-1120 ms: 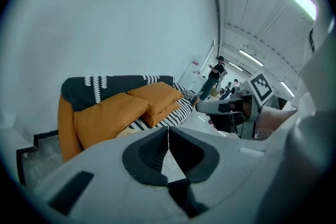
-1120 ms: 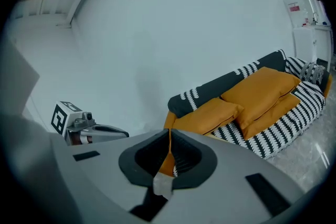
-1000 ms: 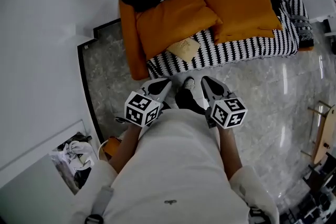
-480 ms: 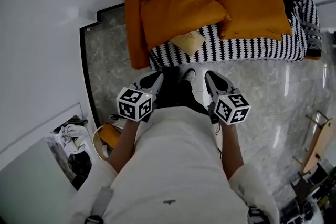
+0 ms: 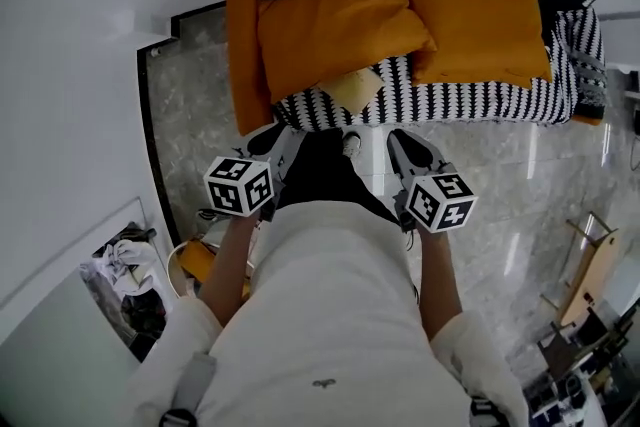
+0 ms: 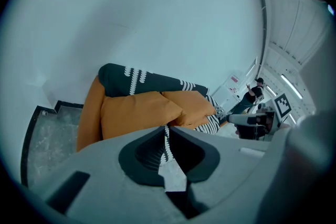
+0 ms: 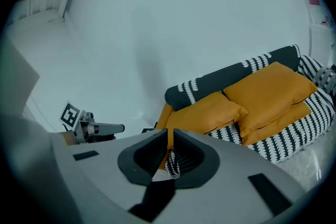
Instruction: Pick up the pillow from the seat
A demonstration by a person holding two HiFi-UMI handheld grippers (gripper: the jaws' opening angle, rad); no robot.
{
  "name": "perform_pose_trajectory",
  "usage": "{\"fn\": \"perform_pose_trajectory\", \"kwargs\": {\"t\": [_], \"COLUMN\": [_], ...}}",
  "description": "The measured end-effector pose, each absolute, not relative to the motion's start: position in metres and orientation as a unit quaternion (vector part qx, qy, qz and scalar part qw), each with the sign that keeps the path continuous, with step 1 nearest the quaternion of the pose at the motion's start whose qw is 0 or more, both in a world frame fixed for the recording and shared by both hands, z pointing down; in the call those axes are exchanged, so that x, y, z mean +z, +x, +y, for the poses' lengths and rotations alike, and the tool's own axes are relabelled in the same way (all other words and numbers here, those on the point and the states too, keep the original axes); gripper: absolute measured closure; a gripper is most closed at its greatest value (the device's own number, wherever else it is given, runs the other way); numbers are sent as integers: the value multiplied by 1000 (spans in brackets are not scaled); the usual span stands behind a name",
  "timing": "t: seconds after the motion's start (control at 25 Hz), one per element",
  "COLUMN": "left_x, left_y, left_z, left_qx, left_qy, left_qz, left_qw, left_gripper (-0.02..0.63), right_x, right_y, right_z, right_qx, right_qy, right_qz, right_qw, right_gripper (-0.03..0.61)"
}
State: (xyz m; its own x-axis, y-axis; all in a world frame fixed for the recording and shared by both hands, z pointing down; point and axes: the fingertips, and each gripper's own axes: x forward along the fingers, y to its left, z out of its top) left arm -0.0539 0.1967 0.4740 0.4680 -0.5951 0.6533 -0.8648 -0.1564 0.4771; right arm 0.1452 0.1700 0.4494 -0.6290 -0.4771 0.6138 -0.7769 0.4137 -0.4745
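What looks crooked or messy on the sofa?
The small tan pillow lies crooked, turned cornerwise at the front edge of the sofa. The big orange pillow behind it looks tidier, leaning against the backrest.

Two orange pillows (image 5: 335,25) (image 5: 478,20), one small tan cushion (image 5: 352,90), one sofa (image 5: 470,101), two claws (image 5: 283,139) (image 5: 401,141).

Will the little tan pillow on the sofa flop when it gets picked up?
The little tan pillow looks like soft cloth, so it would probably sag and squash. It is small beside the orange cushions, so likely light.
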Motion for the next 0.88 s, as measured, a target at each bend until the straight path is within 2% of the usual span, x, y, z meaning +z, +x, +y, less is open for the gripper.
{"fn": "perform_pose_trajectory", "kwargs": {"t": [0.08,0.28,0.64,0.76,0.88], "left_x": [481,500,530,540,550], "left_y": [-59,-74,-104,-115,-127], "left_z": [182,150,92,74,59], "left_qx": [154,151,150,154,160], "left_qy": [737,723,709,703,702], "left_qz": [-492,-492,-483,-478,-469], "left_qw": [436,461,492,503,511], "left_gripper": [590,501,465,449,435], "right_x": [451,457,469,474,481], "right_y": [143,130,99,86,74], "right_z": [156,120,54,32,14], "right_qx": [382,378,388,395,399], "right_qy": [378,371,361,356,351], "right_qz": [-818,-816,-807,-804,-801], "right_qw": [205,230,259,267,276], "right_gripper": [569,569,564,499,484]}}
